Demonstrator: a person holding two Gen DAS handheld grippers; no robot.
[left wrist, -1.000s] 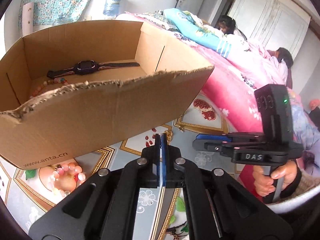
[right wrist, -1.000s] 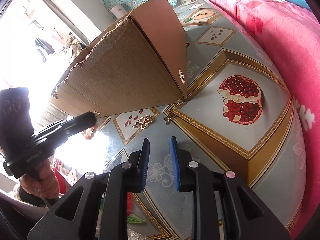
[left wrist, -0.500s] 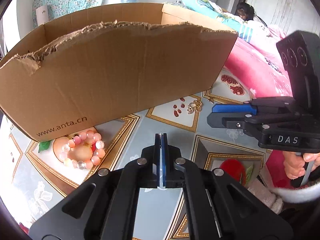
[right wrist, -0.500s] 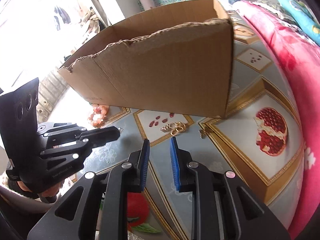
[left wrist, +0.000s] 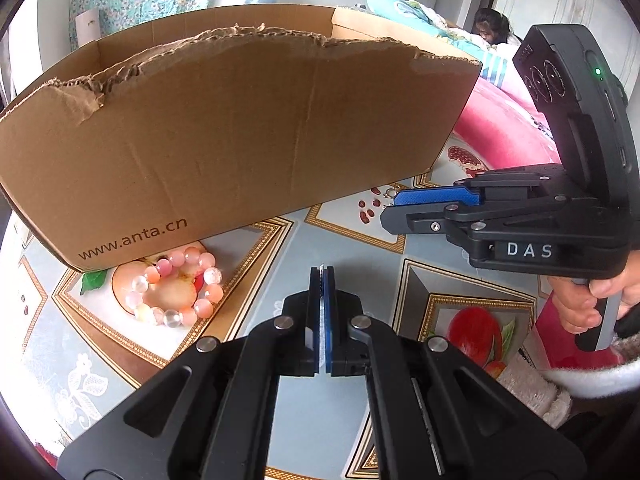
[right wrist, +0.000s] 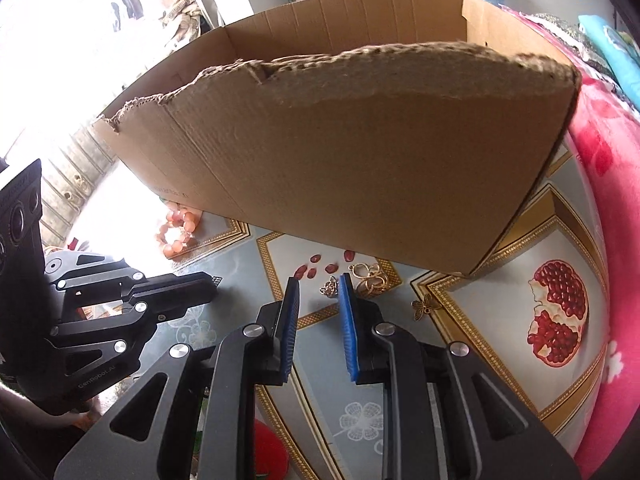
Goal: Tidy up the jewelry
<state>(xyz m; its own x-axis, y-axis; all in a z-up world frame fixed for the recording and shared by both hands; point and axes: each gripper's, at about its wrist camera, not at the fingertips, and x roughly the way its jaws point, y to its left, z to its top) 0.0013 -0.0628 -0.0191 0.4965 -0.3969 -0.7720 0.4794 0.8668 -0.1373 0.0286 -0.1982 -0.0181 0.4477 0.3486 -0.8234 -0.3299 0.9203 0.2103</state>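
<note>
A pink bead bracelet [left wrist: 172,290] lies on the patterned tablecloth in front of the cardboard box [left wrist: 240,140]; it also shows in the right wrist view [right wrist: 176,232]. My left gripper [left wrist: 323,274] is shut and empty, just right of the bracelet. My right gripper [right wrist: 319,286] is open, its tips just short of a small gold charm [right wrist: 330,288] and gold rings [right wrist: 370,278] at the box's foot. A gold butterfly piece [right wrist: 425,308] lies to their right. The box's inside is hidden.
The box [right wrist: 360,140] has a torn front rim and stands close ahead. A pink blanket [right wrist: 616,200] borders the table on the right. A person [left wrist: 490,30] sits on the bed beyond. The right gripper shows in the left wrist view [left wrist: 400,206].
Both grippers have come down from above the box toward the table. The box's inside with the watch has passed out of sight. The right gripper has closed in on the gold pieces.
</note>
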